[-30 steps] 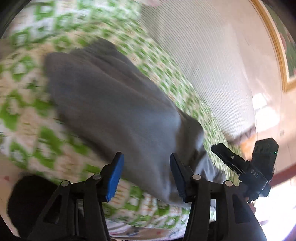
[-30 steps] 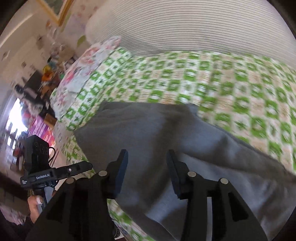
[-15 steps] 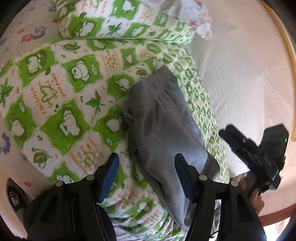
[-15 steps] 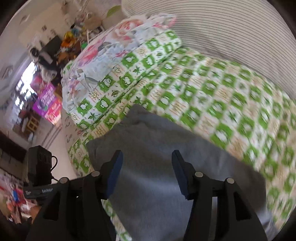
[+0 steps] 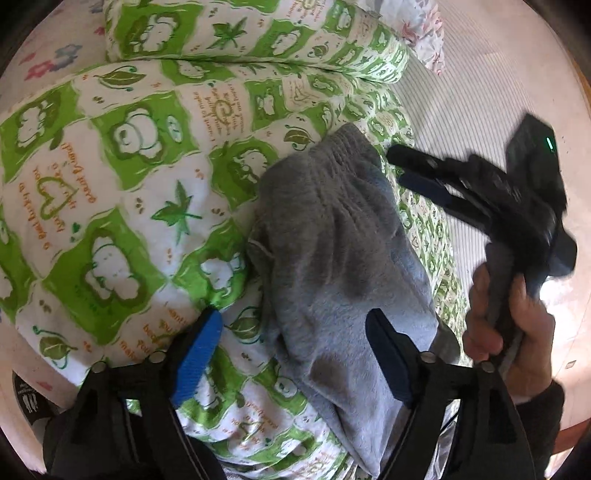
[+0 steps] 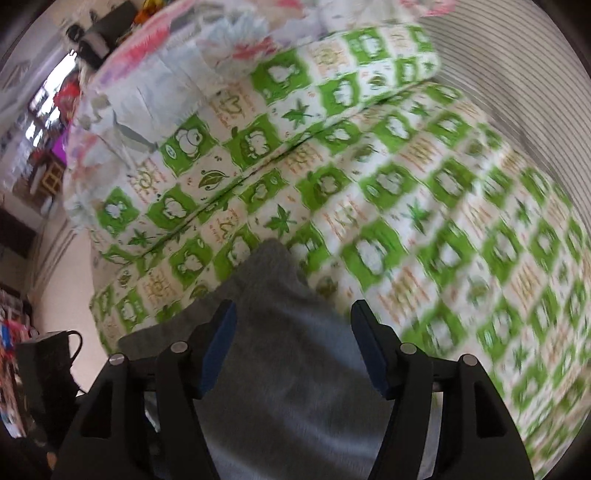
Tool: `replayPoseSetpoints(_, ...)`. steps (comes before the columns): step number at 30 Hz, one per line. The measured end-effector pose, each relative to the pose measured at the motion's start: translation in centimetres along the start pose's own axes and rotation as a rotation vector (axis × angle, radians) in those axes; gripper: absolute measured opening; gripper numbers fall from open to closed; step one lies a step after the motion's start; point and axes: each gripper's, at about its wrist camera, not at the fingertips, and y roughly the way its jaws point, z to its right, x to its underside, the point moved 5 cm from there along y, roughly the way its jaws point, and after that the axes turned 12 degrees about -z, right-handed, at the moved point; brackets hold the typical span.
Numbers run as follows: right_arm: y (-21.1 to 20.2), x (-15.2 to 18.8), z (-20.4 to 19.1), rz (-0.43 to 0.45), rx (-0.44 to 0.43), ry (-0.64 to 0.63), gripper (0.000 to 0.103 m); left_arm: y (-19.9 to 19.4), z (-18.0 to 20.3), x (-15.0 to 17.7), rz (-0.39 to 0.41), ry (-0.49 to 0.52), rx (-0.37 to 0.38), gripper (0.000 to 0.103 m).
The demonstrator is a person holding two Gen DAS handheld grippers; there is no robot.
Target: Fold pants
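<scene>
The grey pants lie folded in a long bundle on the green-and-white bedspread, with the gathered waistband at the far end. My left gripper is open above the near part of the bundle and holds nothing. My right gripper shows in the left wrist view, to the right of the pants near the waistband, held by a hand. In the right wrist view the right gripper is open over the grey pants and holds nothing.
A pillow in the same green print lies beyond the pants. A floral pillow sits behind it. A striped white sheet lies to the right. The bed edge and floor are at the left.
Both grippers have swung along the pants towards the waistband end and the pillows. The right gripper has come closer to the pants. The pants now lie as a narrow folded bundle.
</scene>
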Motion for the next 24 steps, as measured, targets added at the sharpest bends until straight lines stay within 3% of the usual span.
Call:
replayPoseSetpoints(6, 3.5, -2.7, -0.5, -0.059, 0.011, -0.030, 0.065, 0.8, 0.6, -0.8, 0.017, 0.020, -0.027, 0.081)
replayPoseSetpoints(7, 4.2, -2.8, -0.5, -0.076, 0.009, -0.017, 0.056, 0.8, 0.7, -0.8, 0.022, 0.029, -0.032, 0.076)
replayPoseSetpoints(8, 4.7, -2.6, -0.5, -0.090, -0.015, -0.005, 0.045, 0.8, 0.8, -0.9, 0.030, 0.043, -0.046, 0.061)
replayPoseSetpoints(9, 4.7, -2.5, -0.5, -0.087, -0.038, 0.002, 0.027, 0.6, 0.9, -0.9, 0.039, 0.062, -0.060, 0.049)
replayPoseSetpoints(10, 4.3, -2.2, -0.5, -0.070, -0.058, 0.015, 0.016, 0.5, 0.9, -0.9, 0.040, 0.082, -0.055, 0.027)
replayPoseSetpoints(13, 2.1, -1.4, -0.5, -0.013, -0.093, 0.030, 0.009, 0.2, 1.1, -0.8, 0.031, 0.084, 0.013, 0.010)
replayPoseSetpoints(19, -4.8, 1.7, -0.1, 0.119, -0.209, 0.066, 0.008, -1.8, 4.5, 0.4, 0.069, 0.151, 0.058, 0.009)
replayPoseSetpoints(24, -9.9, 4.7, 1.4, 0.199, -0.235, 0.094, 0.008, -3.2, 9.2, 2.1, 0.088, 0.242, 0.098, 0.009)
